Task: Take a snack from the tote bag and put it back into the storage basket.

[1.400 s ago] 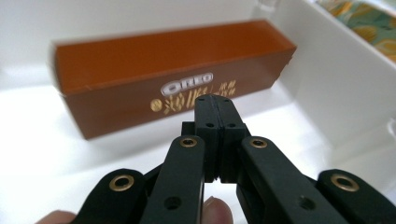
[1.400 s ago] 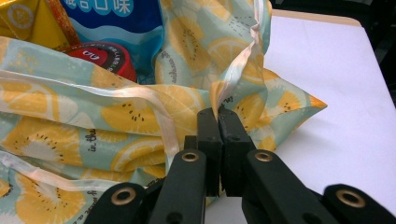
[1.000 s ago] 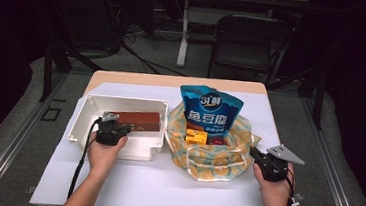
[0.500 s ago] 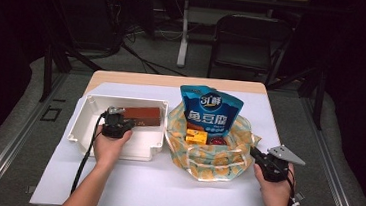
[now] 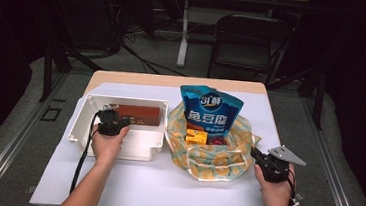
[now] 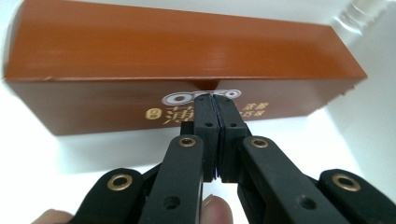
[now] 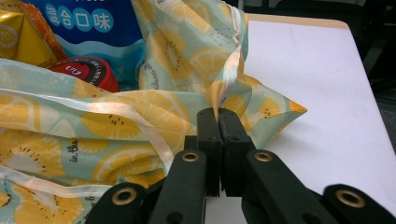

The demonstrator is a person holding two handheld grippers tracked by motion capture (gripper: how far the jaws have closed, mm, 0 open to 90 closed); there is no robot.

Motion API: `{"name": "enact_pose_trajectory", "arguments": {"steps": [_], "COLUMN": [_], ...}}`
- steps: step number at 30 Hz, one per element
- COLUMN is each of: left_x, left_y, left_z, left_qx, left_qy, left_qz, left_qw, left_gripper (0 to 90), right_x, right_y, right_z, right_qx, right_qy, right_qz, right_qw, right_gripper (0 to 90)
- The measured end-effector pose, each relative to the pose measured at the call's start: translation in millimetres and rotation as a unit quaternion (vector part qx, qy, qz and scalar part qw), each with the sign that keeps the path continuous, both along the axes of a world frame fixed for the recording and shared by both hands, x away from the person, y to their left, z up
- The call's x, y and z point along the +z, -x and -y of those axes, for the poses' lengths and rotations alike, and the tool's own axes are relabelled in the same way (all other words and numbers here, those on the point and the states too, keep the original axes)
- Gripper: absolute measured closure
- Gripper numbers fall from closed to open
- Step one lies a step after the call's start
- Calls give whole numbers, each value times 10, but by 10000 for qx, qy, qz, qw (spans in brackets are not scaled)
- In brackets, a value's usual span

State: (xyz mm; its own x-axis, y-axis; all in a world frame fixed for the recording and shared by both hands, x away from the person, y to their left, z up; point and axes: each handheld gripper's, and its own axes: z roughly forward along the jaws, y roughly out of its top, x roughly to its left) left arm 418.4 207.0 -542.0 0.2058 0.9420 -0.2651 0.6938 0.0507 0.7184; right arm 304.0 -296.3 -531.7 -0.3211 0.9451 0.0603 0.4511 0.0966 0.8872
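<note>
A brown Oreo box [image 5: 137,114] lies along the far side of the white tray [image 5: 81,124]. My left gripper [image 5: 116,121] is inside the tray, shut and empty. In the left gripper view its tips [image 6: 215,100] are right at the box's [image 6: 187,60] front face. A lemon-print cloth bag [image 5: 211,158] stands to the right of the tray, and a blue snack pouch [image 5: 210,110] sticks up out of it. My right gripper [image 5: 256,152] is at the bag's right edge. Its jaws [image 7: 218,114] are shut on a fold of the bag's rim [image 7: 219,88].
Inside the bag are a small yellow box [image 5: 195,136] and a red-lidded jar [image 7: 88,70]. White paper [image 5: 163,186] covers the table in front of the tray and bag. A black chair [image 5: 249,43] stands beyond the table's far edge.
My left gripper has edged a little farther into the tray toward the brown box. The right gripper and the bag have not moved.
</note>
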Motion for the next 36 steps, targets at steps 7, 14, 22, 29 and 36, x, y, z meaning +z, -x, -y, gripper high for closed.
{"name": "enact_pose_trajectory", "arguments": {"steps": [7, 14, 22, 29, 36], "left_x": [-3, 1, 129, 322, 511], "left_y": [-3, 1, 203, 512, 875], "left_z": [7, -2, 19, 39, 367], "left_qx": [-97, -169, -342, -594, -1165], "left_qy": [-18, 37, -89, 56, 101], "left_qz": [60, 40, 459, 861, 1348], "left_qw": [9999, 9998, 9983, 9945, 9839], "left_gripper": [896, 850, 743, 629, 558], "right_x": [-8, -5, 86, 240, 258], "right_y": [3, 3, 49, 135, 123], "right_z": [-7, -5, 22, 6, -43], "right_qx": [0, 8, 17, -70, -59], "right_qy": [6, -46, -74, -8, -152], "right_qz": [5, 30, 215, 487, 483], "right_qw": [10000, 10000, 9997, 9988, 9987], "right_gripper": [894, 891, 656, 529, 466]}}
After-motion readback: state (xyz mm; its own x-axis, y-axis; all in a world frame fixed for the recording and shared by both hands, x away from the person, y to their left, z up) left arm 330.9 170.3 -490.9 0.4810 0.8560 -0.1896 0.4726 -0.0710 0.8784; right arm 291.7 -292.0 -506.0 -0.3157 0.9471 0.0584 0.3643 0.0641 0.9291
